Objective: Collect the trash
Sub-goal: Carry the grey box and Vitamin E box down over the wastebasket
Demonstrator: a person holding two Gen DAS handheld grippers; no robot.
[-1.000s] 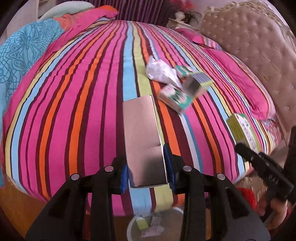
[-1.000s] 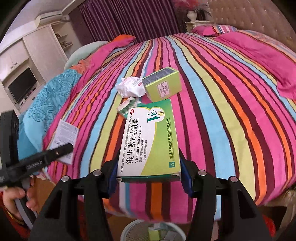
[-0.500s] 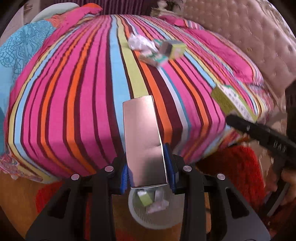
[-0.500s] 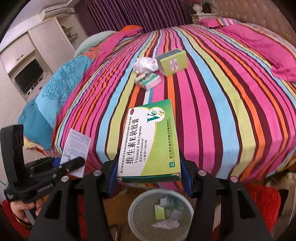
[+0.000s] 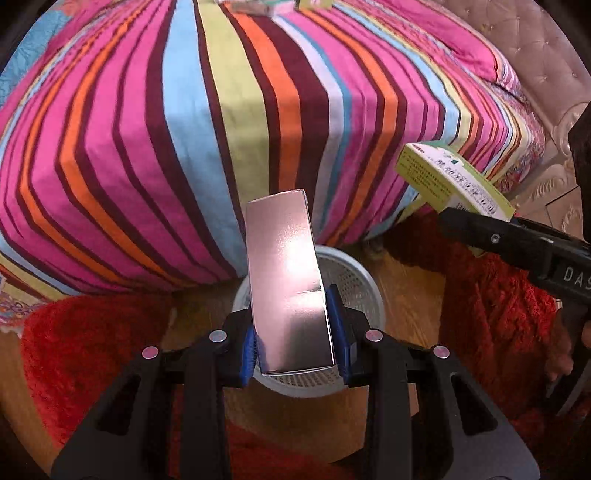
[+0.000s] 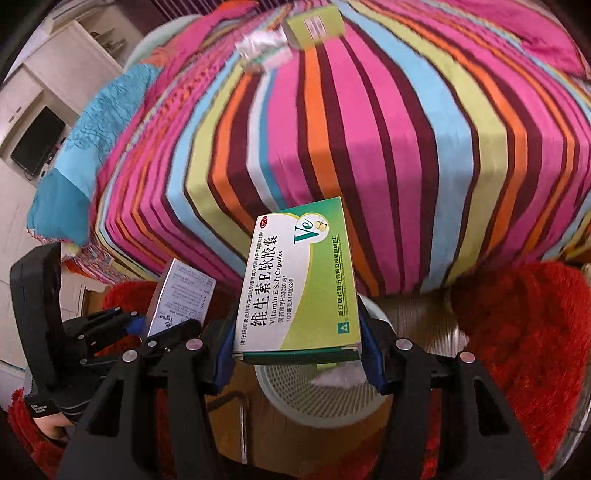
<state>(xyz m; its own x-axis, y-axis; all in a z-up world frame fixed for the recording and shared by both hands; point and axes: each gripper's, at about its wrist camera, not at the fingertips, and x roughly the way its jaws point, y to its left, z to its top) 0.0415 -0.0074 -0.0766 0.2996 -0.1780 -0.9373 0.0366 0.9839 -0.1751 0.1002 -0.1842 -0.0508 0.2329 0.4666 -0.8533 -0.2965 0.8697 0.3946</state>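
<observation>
The silver box [image 5: 288, 291] is sitting clamped between the blue pads of the left gripper [image 5: 293, 341], its jaws pressing on both long sides, and it is hanging directly over the white mesh basket [image 5: 364, 280] on the floor. The green box [image 6: 301, 284] is being squeezed the same way by the right gripper [image 6: 297, 350], jaws closed on its sides, with the basket [image 6: 295, 387] showing just below its near end; something white is lying inside.

The basket is standing on wood floor [image 5: 406, 295] just beside the foot edge of the bed [image 5: 184, 129], where the striped cover is dropping straight down. Red rugs [image 5: 85, 343] are lying on either side of it, leaving a bare strip of floor around the rim. The two grippers are hanging near each other above the basket, each visible in the other's view.

Two boxes are in hand. Farther back on the bed top, three more pieces are lying close together: a green carton [image 6: 314, 26], a crumpled white wrapper [image 6: 258, 42], and a small blurred box [image 6: 271, 62].
</observation>
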